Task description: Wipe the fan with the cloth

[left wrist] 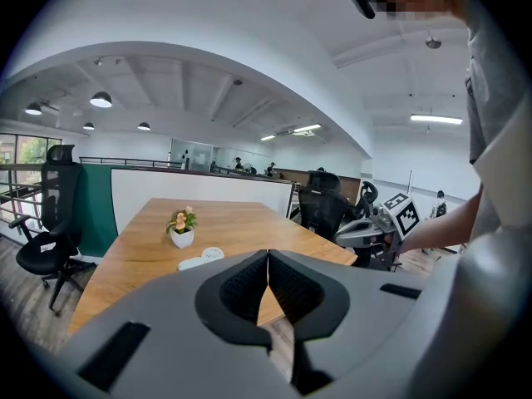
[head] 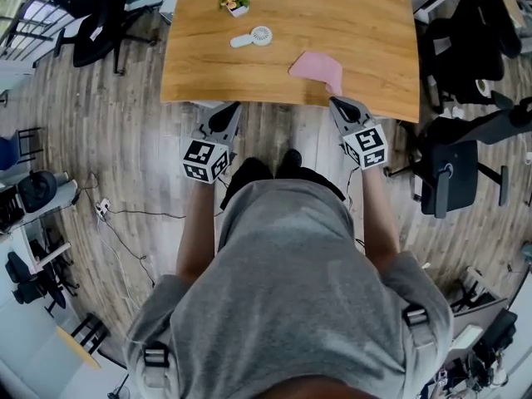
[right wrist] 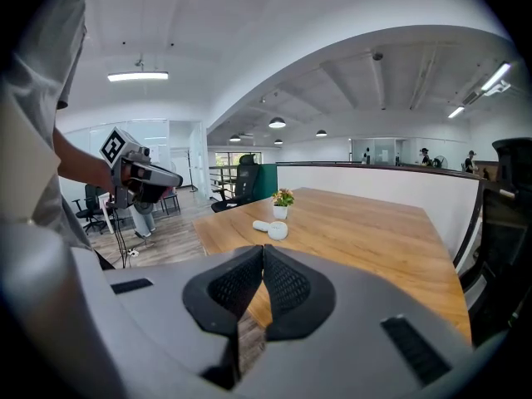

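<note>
Wood table point(head: 349, 23), fan point(head: 252, 37) crosswise, handle point(head: 239, 41) leftward, left gripper point(left wrist: 268, 258), right gripper point(right wrist: 263, 252), fingers point(left wrist: 245, 288) pressed together

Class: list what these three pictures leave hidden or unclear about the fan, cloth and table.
- Cloth: shows in neither gripper view; left claw and right claw likely hide it.
- Fan: too small everywhere to judge dirt.
- Table: far end cut by head view's top edge.

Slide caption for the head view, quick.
Left tongs and right tongs shut, empty, at table edge; pink cloth and fan on top.
</note>
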`<state>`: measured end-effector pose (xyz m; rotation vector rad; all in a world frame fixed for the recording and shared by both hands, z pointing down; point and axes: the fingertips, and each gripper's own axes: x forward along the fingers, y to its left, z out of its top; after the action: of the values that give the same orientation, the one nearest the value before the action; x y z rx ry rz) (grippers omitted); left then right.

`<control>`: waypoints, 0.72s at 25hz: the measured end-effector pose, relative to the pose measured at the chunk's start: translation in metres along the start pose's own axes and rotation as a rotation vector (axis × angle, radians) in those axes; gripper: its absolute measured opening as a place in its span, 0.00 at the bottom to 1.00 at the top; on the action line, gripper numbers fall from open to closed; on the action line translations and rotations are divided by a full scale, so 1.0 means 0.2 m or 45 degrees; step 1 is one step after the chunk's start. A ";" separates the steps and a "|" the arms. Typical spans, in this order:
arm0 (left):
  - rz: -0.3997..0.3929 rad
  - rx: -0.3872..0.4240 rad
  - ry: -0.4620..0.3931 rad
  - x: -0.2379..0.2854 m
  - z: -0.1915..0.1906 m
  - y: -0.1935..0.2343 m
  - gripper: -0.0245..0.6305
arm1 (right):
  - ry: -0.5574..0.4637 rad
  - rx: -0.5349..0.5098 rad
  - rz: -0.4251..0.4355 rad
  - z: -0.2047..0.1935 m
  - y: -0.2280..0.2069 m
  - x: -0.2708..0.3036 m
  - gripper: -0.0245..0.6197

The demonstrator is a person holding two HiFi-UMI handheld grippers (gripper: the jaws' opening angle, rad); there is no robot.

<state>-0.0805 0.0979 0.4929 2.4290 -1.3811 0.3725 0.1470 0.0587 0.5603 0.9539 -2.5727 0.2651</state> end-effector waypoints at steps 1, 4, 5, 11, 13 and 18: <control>0.003 0.000 0.000 0.01 0.01 0.00 0.07 | -0.002 0.001 0.003 0.00 -0.01 0.00 0.05; 0.010 0.004 -0.001 0.03 0.03 -0.01 0.07 | -0.002 0.002 0.017 -0.01 -0.02 0.00 0.05; 0.009 0.009 -0.003 0.04 0.03 -0.02 0.07 | 0.003 0.001 0.021 -0.02 -0.03 0.00 0.05; 0.005 0.011 0.005 0.08 0.04 0.01 0.07 | 0.022 0.005 0.023 -0.04 -0.05 0.03 0.05; 0.002 0.006 0.012 0.10 0.03 0.02 0.07 | 0.031 -0.008 0.021 -0.04 -0.05 0.04 0.05; -0.039 -0.004 0.012 0.19 0.03 0.06 0.07 | 0.053 0.007 -0.019 -0.04 -0.11 0.05 0.05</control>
<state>-0.0720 0.0594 0.5027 2.4396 -1.3374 0.3737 0.1568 0.0382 0.5722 0.9589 -2.5279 0.2853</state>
